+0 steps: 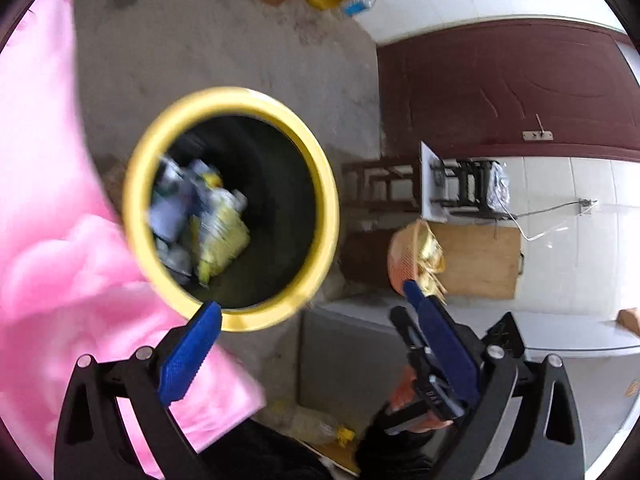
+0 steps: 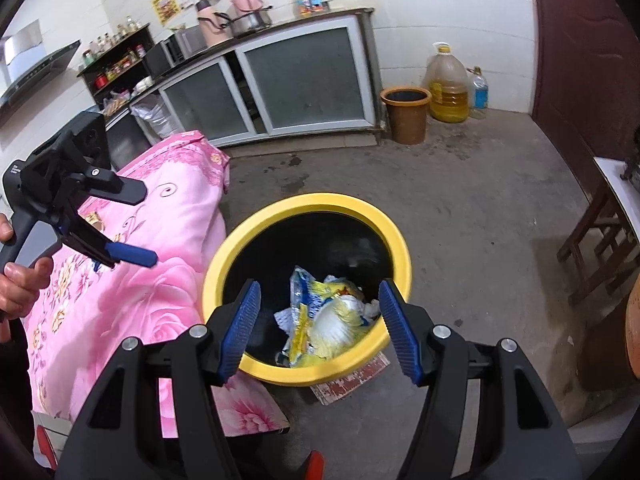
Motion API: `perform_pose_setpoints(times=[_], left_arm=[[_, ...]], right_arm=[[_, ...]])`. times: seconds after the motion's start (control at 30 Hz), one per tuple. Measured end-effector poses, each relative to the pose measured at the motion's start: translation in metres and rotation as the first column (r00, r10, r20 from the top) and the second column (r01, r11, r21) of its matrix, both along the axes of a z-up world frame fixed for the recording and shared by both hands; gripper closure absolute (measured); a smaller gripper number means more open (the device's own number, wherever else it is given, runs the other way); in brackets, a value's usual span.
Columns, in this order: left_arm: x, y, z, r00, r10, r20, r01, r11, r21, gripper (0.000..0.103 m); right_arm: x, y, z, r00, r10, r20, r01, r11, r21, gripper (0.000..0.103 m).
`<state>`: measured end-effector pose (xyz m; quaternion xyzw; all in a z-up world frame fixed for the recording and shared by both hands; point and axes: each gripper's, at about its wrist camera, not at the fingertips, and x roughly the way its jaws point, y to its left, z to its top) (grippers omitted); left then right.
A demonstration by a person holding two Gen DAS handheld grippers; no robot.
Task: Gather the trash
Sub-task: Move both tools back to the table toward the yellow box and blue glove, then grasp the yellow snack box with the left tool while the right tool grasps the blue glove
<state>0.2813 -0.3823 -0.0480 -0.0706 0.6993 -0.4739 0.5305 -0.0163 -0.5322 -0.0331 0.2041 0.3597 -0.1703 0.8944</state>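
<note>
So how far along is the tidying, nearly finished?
Some is done: wrappers already lie in the yellow bin. Nothing is in hand: the right gripper hangs open and empty over the bin, and the left gripper is open and empty too. Possibly left: a clear bottle on the floor beside the pink cloth. Whether more trash lies elsewhere, these views don't show.
</note>
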Motion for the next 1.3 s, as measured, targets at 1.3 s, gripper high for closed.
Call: perform_pose_setpoints(times=[1.3], left_arm=[[0.297, 0.327, -0.049, 0.653, 0.610, 0.449, -0.732, 0.661, 0.166, 0.008]], right_arm=[[0.388, 0.323, -0.058, 0.699, 0.689, -0.194, -0.713, 0.693, -0.109, 0.043]])
